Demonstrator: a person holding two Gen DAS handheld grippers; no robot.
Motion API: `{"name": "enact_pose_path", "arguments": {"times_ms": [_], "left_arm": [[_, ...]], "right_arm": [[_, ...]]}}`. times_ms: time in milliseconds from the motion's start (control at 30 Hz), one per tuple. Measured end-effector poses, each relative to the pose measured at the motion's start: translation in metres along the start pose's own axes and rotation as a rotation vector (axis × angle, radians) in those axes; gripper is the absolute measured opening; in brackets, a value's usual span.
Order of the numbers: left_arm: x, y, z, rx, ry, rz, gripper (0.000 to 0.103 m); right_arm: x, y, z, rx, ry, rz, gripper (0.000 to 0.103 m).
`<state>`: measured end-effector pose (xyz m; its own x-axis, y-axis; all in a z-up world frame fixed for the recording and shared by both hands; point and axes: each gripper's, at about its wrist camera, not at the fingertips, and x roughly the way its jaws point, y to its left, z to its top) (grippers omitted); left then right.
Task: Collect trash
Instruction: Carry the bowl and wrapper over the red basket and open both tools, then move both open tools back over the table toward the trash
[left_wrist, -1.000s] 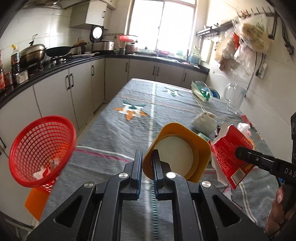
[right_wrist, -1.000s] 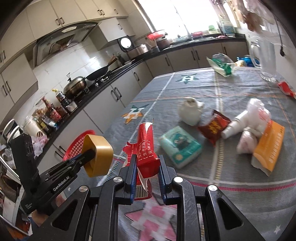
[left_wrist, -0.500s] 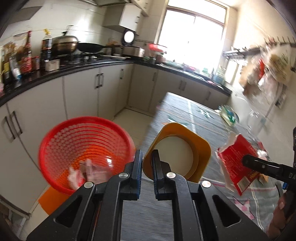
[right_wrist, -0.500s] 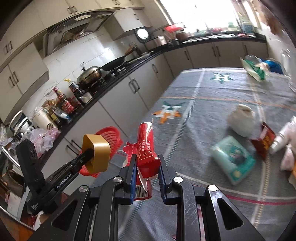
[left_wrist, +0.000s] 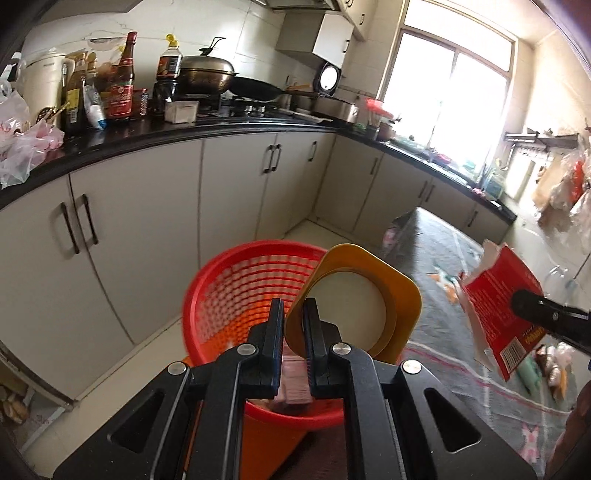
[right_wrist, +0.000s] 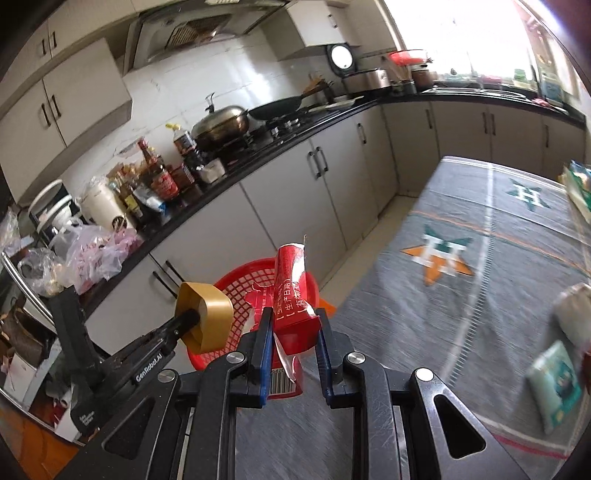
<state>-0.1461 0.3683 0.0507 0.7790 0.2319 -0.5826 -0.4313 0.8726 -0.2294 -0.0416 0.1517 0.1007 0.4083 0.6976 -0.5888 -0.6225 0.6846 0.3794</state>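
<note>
My left gripper (left_wrist: 293, 314) is shut on the rim of a yellow paper cup (left_wrist: 354, 295) and holds it right over the red mesh basket (left_wrist: 229, 295), which stands on an orange stool beside the table. The cup also shows in the right wrist view (right_wrist: 207, 314). My right gripper (right_wrist: 293, 325) is shut on a torn red carton (right_wrist: 291, 295), held above the table's near edge, close to the basket (right_wrist: 251, 284). The carton shows at the right of the left wrist view (left_wrist: 502, 306). Some trash lies in the basket's bottom.
The grey star-patterned tablecloth (right_wrist: 461, 295) carries a green packet (right_wrist: 554, 384) and a white bag (right_wrist: 572, 314) at the right. White cabinets (left_wrist: 147, 221) under a black counter with bottles and pans (left_wrist: 122, 92) run along the left.
Both grippers swung left, away from the table's middle toward the basket. The cup is now directly over the basket; the carton has come near its rim. Both grips are unchanged.
</note>
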Motion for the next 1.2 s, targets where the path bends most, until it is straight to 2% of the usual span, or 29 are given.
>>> {"name": "enact_pose_path", "arguments": {"times_ms": [300,433,500,600,667,733,900,1200], "left_arm": [[0.029,0.021,-0.005,-0.011,0.046,0.045,0.010],[0.033,0.026,-0.004,-0.009,0.052,0.049,0.010],[0.033,0.028,-0.004,-0.008,0.043,0.055,0.015],[0.031,0.028,-0.002,-0.009,0.032,0.042,0.016],[0.028,0.028,-0.001,-0.018,0.025,0.037,0.024],[0.024,0.027,0.000,-0.021,0.011,0.037,0.029],[0.014,0.019,-0.001,-0.013,0.003,0.018,0.029],[0.003,-0.023,-0.015,0.057,0.012,-0.037,0.032]], "right_arm": [[0.069,0.018,0.006,-0.022,0.088,-0.009,0.023],[0.087,0.021,0.004,-0.027,0.117,-0.017,0.025],[0.092,0.023,0.003,-0.030,0.122,-0.024,0.025],[0.098,0.025,0.004,-0.024,0.137,-0.017,0.026],[0.095,0.025,0.004,-0.026,0.134,-0.020,0.027],[0.092,0.025,0.005,-0.029,0.127,-0.018,0.027],[0.071,0.022,0.005,-0.018,0.093,-0.012,0.030],[0.035,0.000,-0.009,0.029,0.065,-0.028,0.033]]}}
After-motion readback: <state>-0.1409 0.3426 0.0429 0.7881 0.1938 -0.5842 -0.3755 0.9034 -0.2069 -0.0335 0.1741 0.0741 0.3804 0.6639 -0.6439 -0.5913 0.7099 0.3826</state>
